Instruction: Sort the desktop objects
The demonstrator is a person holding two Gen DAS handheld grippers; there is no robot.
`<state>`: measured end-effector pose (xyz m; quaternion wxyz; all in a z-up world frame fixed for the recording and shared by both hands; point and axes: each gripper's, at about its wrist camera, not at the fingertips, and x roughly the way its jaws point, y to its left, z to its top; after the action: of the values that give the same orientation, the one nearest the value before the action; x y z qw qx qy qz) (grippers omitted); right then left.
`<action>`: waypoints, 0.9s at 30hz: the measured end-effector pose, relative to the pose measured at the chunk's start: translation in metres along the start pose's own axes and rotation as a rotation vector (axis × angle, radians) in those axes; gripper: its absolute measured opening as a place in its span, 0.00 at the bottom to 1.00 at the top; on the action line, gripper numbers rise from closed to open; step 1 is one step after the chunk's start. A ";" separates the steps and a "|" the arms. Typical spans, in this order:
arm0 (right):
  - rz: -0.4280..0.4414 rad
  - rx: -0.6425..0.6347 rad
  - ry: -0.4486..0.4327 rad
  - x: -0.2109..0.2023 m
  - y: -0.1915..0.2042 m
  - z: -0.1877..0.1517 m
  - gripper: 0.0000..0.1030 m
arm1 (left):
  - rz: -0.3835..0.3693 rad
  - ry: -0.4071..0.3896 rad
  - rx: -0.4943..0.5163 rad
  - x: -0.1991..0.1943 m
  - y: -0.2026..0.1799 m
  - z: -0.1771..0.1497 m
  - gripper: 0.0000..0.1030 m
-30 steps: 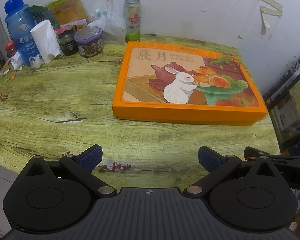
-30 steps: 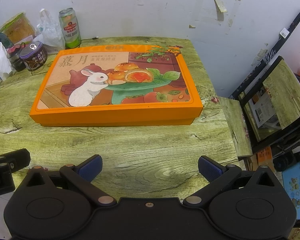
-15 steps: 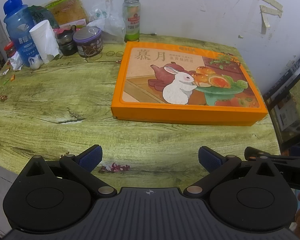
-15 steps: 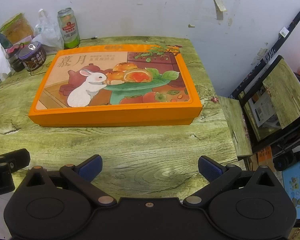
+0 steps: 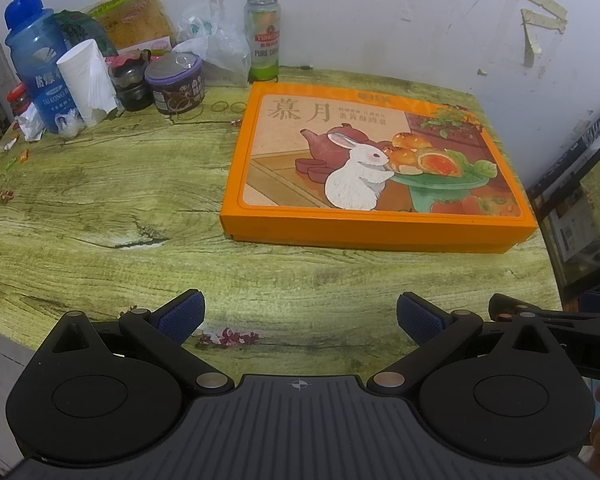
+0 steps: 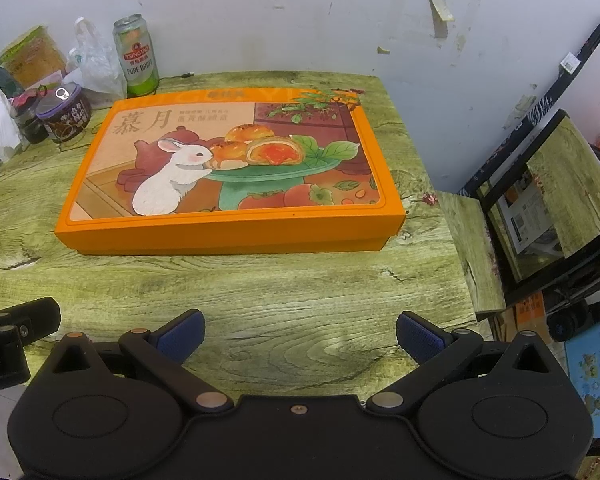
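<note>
A large flat orange gift box [image 5: 372, 176] [image 6: 232, 176] with a white rabbit printed on its lid lies closed on the green wood-grain table [image 5: 100, 208] [image 6: 260, 296]. My left gripper [image 5: 300, 314] hovers open over the table's near edge, well short of the box, with nothing between its blue pads. My right gripper [image 6: 300, 334] is open too, empty, facing the box's long front side from a similar distance. The right gripper's body [image 5: 548, 320] shows at the right of the left wrist view.
Against the back wall at the left stand a green beer can [image 5: 263, 40] [image 6: 137, 56], a plastic bag [image 5: 216, 52], a purple-lidded tin [image 5: 176, 84], a dark jar [image 5: 130, 80], a white paper roll [image 5: 88, 80] and a blue bottle [image 5: 36, 60]. A stool [image 6: 472, 248] and black frames [image 6: 548, 184] stand beyond the table's right edge.
Both views have drifted slightly; the box sits a touch further left in the right wrist view. Both grippers stay open and nothing on the table has moved.
</note>
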<state>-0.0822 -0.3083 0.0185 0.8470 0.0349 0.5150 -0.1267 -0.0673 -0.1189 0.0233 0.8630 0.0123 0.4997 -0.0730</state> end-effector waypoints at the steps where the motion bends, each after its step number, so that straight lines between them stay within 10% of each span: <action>1: 0.000 0.000 0.000 0.000 0.000 0.000 1.00 | 0.000 0.000 0.000 0.000 0.000 0.000 1.00; 27: 0.004 -0.009 0.008 0.008 0.001 0.009 1.00 | 0.002 -0.003 -0.013 0.006 0.002 0.007 1.00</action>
<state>-0.0710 -0.3107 0.0156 0.8455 0.0326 0.5187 -0.1223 -0.0576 -0.1183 0.0217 0.8638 0.0069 0.4991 -0.0689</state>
